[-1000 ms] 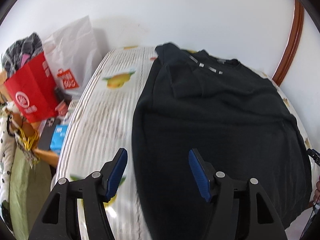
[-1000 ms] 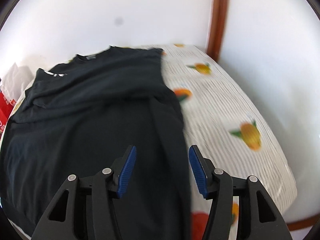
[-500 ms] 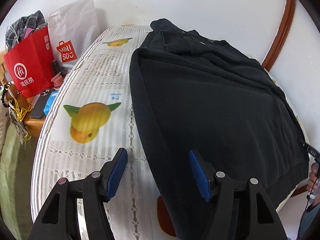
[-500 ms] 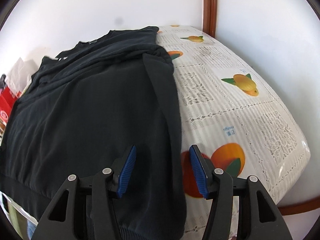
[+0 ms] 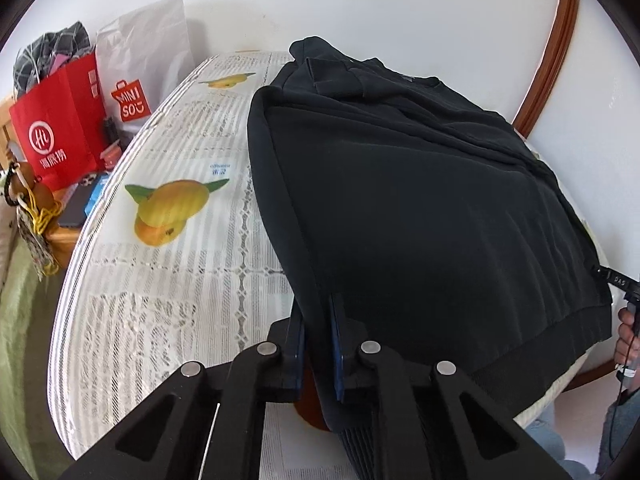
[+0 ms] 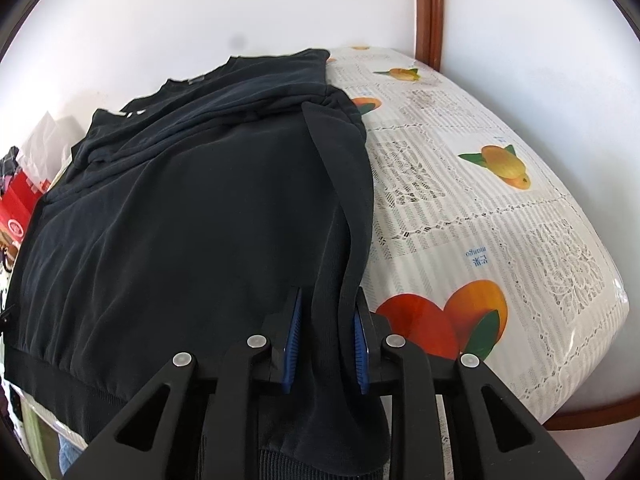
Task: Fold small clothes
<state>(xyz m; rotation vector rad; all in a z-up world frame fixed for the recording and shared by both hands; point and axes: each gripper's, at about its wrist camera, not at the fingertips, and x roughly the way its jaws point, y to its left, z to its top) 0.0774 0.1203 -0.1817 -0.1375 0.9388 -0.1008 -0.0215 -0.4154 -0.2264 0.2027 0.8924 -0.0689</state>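
A black sweatshirt (image 5: pixel 420 200) lies spread on a table covered with a white fruit-print cloth (image 5: pixel 168 280), its sleeves folded in and its ribbed hem toward me. My left gripper (image 5: pixel 318 320) is shut on the sweatshirt's near left hem corner. In the right wrist view the sweatshirt (image 6: pixel 180 220) fills the left and middle. My right gripper (image 6: pixel 326 316) is shut on the folded right edge of the sweatshirt near the hem.
A red paper bag (image 5: pixel 60 128) and a white MINISO bag (image 5: pixel 140 68) stand on a wooden side table at the left. A white wall with brown wooden trim (image 6: pixel 428 12) runs behind the table. A person's hand (image 5: pixel 628 332) shows at the right edge.
Both grippers moved down toward the near hem and went from open to shut, each pinching a lower corner of the sweatshirt.
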